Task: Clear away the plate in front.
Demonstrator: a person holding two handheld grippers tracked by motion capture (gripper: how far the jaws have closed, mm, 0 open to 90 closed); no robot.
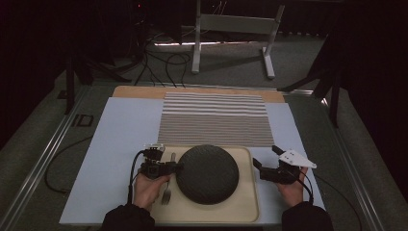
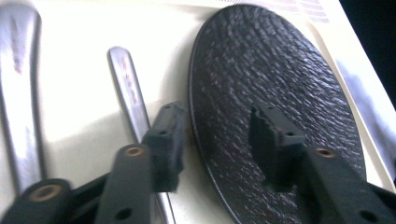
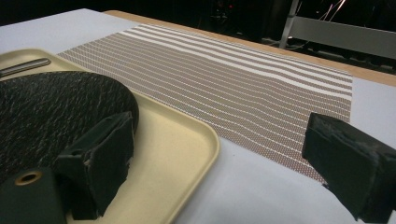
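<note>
A black textured plate on a cream tray, beside a brown-and-white striped placemat

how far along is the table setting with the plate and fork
Early on. Done: little; the plate and fork lie on the tray, and the striped mat is bare. In hand: the left hand-held gripper straddles the plate's rim, jaws apart. Left: probably moving both onto the mat.

High view dim, surroundings near black. Left gripper view overexposed on the tray, jaws blurred; right gripper view evenly lit, near pads soft.
</note>
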